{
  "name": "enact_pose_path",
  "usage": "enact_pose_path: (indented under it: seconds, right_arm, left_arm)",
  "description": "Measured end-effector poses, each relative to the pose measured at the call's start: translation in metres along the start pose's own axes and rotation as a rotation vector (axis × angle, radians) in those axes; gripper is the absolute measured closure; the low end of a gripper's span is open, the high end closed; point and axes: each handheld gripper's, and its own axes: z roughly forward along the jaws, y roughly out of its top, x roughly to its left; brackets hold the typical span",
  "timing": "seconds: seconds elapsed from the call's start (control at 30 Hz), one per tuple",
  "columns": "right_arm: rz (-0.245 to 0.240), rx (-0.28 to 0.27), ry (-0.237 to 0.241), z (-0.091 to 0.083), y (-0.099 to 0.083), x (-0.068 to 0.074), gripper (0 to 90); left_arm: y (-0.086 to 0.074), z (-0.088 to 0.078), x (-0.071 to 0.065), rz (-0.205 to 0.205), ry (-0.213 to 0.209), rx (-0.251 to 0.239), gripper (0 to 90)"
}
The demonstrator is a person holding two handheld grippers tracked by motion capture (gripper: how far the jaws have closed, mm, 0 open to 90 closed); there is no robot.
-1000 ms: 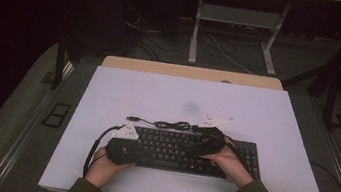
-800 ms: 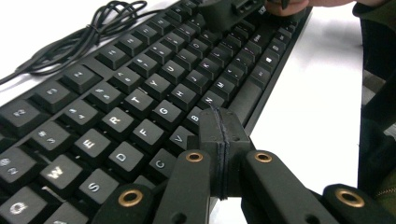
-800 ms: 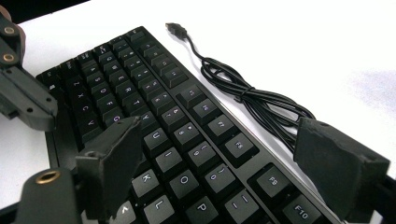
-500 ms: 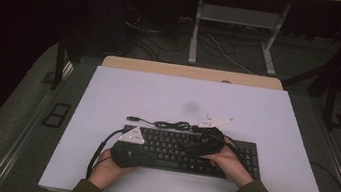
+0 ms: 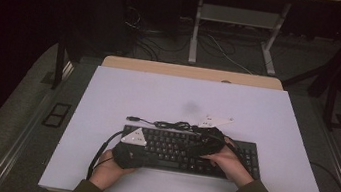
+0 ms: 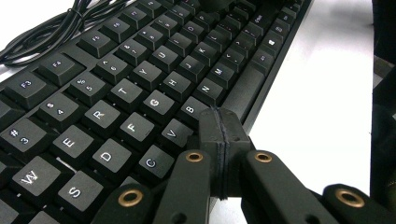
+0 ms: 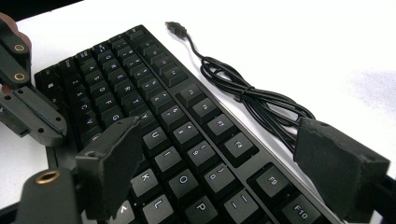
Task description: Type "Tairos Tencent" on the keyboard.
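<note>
Nearby, coiled cable (image 5: 174,125) behind keyboard (image 5: 176,150).

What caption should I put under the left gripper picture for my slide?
The left gripper, jaws shut together, hovers at the front edge of a black keyboard near the space bar, on a white table.

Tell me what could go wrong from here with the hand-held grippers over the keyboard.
1. The left hand-held gripper, jaws shut, hangs over the keyboard's bottom row near V and B; coming down there, its wide tip might press two keys at once.
2. The right hand-held gripper stands open across the keys, its far jaw close to the bundled cable; a sideways move might snag that cable and drag the keyboard.
</note>
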Motion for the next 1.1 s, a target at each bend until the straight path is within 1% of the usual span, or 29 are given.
enact_pose_path:
  seconds: [0.07,0.13,0.2,0.43,0.67,0.73,0.77,0.8,0.87,0.9,0.97,1.0,1.1]
  right_arm:
    - [-0.001,0.003,0.000,0.000,0.000,0.000,15.3]
    - [-0.001,0.003,-0.001,0.000,0.000,0.000,15.3]
    - [-0.002,0.004,-0.001,0.000,0.000,0.000,15.3]
    - [-0.004,0.004,-0.001,0.000,0.000,0.001,15.3]
    - [0.003,0.001,0.007,-0.002,0.000,-0.002,15.3]
    - [0.012,-0.003,0.002,-0.003,0.001,-0.002,15.3]
    - [0.012,-0.003,0.006,-0.004,0.001,-0.002,15.3]
    - [0.015,-0.002,0.013,-0.004,0.002,-0.003,15.3]
    - [0.024,0.001,0.028,-0.006,0.002,-0.004,15.3]
    - [0.022,0.003,0.032,-0.007,0.002,-0.004,15.3]
    - [0.037,0.005,0.037,-0.009,0.002,-0.005,15.3]
    - [0.039,0.008,0.038,-0.010,0.002,-0.006,15.3]
    - [0.048,0.009,0.046,-0.015,0.001,-0.007,13.9]
  left_arm:
    - [0.000,0.000,0.000,0.001,0.000,0.001,89.4]
    - [-0.001,0.002,0.000,0.017,0.017,0.020,89.4]
    - [-0.001,0.002,0.001,0.016,0.015,0.013,89.4]
    - [0.000,0.001,0.000,0.023,0.021,0.015,89.4]
    - [0.001,-0.004,0.001,0.000,0.024,-0.018,89.3]
    - [0.002,-0.006,0.002,0.003,0.023,-0.022,89.3]
    - [0.002,-0.006,0.002,-0.007,0.024,-0.031,89.3]
    - [0.002,-0.007,0.003,-0.006,0.022,-0.034,89.2]
    - [0.002,-0.008,0.004,-0.023,0.022,-0.047,86.1]
    - [0.002,-0.008,0.005,-0.022,0.024,-0.051,84.6]
    - [0.003,-0.009,0.006,-0.031,0.021,-0.060,80.4]
    - [0.004,-0.009,0.007,-0.029,0.023,-0.062,78.3]
    - [0.005,-0.008,0.008,-0.038,0.018,-0.072,72.7]
